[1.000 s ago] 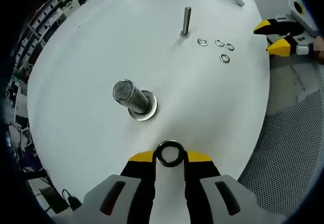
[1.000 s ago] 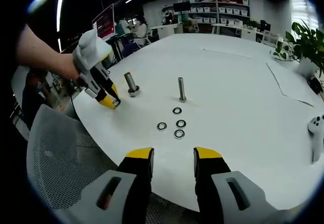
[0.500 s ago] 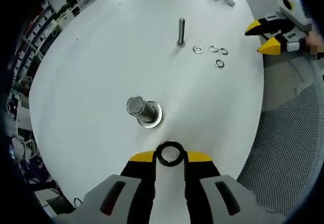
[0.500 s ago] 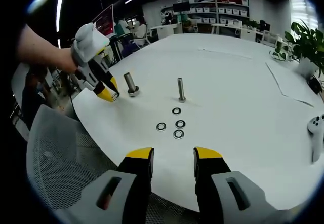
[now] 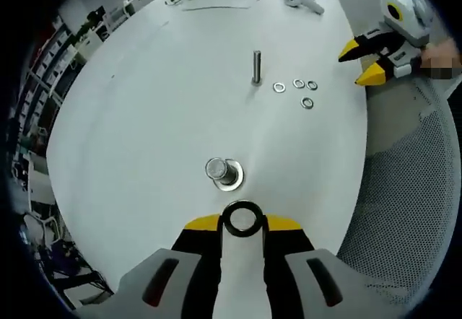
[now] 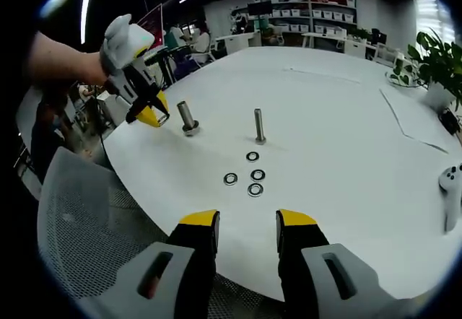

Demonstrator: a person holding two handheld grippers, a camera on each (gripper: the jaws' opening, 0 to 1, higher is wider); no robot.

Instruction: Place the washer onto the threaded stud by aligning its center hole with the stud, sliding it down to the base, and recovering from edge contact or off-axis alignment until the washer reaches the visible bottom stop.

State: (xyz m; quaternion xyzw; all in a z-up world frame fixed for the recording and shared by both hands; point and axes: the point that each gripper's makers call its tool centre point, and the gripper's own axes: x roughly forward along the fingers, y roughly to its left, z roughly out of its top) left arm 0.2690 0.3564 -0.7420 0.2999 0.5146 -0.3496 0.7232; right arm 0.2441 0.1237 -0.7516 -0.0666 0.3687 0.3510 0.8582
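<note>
- The white bench carries two studs; my target, the fat threaded stud, stands upright just ahead of my left claw, nearly end-on.
- My right claw hangs apart and empty, well away, so left is nearer.
- The washer is clamped in the left claw's tips, hole off-axis, short of the stud top.
</note>
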